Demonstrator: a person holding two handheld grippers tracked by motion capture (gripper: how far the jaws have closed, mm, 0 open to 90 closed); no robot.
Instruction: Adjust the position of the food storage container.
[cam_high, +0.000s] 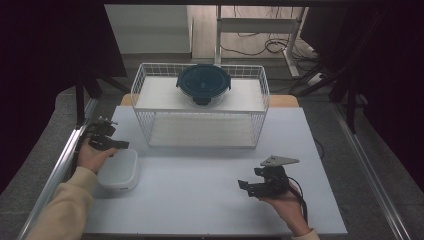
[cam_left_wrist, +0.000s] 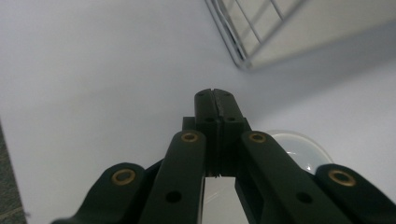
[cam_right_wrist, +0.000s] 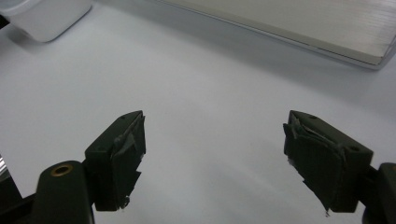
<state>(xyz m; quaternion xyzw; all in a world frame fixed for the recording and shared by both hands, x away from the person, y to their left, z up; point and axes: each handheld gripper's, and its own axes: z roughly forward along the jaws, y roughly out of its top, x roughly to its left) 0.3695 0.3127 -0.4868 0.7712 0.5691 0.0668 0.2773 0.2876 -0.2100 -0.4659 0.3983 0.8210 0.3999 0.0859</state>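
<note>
A white lidded container (cam_high: 120, 170) sits at the table's left front. My left gripper (cam_high: 120, 144) hovers just above its far edge, jaws shut with nothing between them. In the left gripper view the closed tips (cam_left_wrist: 215, 100) point over bare table, and the container's rounded rim (cam_left_wrist: 299, 144) peeks out beneath them. My right gripper (cam_high: 243, 186) is held low at the right front, pointing left, jaws wide open and empty. The right gripper view shows the open jaws (cam_right_wrist: 212, 154) over bare table, with the white container (cam_right_wrist: 46, 16) far off.
A white wire rack (cam_high: 200, 102) stands at the back middle of the white table (cam_high: 200, 200). A round dark-lidded glass container (cam_high: 203, 85) rests on its upper shelf. The rack's corner (cam_left_wrist: 245, 51) lies ahead of the left gripper. Dark curtains flank the table.
</note>
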